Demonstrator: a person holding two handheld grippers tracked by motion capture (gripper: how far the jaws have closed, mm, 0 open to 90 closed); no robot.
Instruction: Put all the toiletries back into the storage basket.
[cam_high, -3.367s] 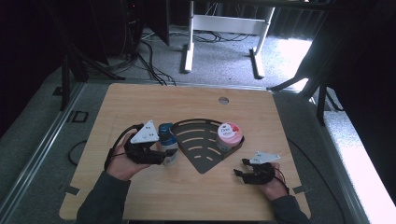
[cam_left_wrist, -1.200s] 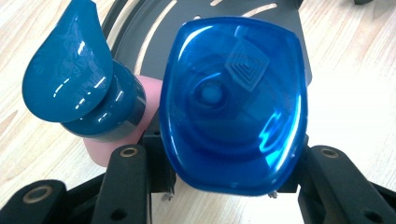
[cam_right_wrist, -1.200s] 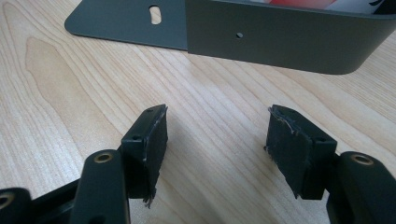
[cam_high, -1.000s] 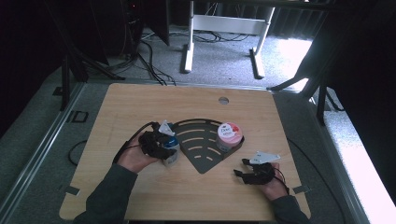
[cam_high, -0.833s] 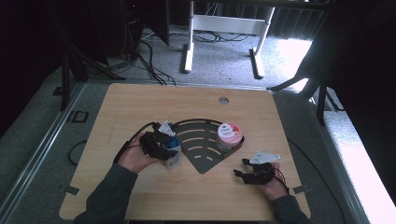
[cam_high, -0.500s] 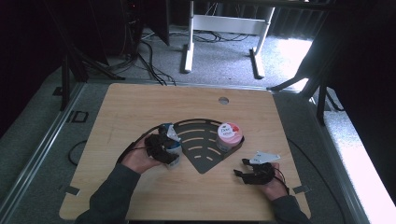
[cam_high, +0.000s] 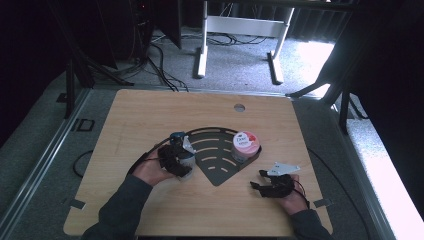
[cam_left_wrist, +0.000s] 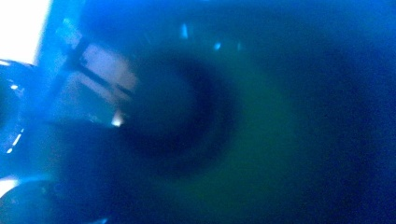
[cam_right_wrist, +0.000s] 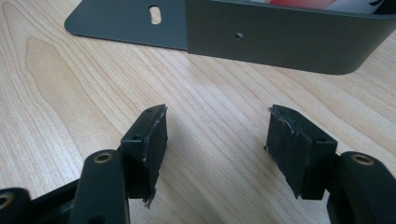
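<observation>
A small jar with a blue lid (cam_high: 177, 137) stands at the left edge of a dark fan-shaped tray (cam_high: 218, 171). My left gripper (cam_high: 175, 159) wraps around that jar from the near left, and its jaws have just been opening. The jar sits between them, but whether the pads still press on it is hidden. The left gripper view is a blue blur (cam_left_wrist: 243, 116) pressed against the lens. A pink-lidded jar (cam_high: 245, 144) stands in the tray's right corner. My right gripper (cam_high: 257, 183) rests on the table in front of it, open and holding nothing (cam_right_wrist: 215, 142).
The tray's dark rounded wall (cam_right_wrist: 280, 42) rises just beyond the right gripper's jaws. The wooden table (cam_high: 150, 112) has a round cable hole (cam_high: 239, 107) near its far edge. White desk legs and cables lie on the floor beyond.
The left hand has rolled over the blue-lidded jar, so its grey plate no longer faces up, and has crept slightly toward the tray. The right hand has not moved.
</observation>
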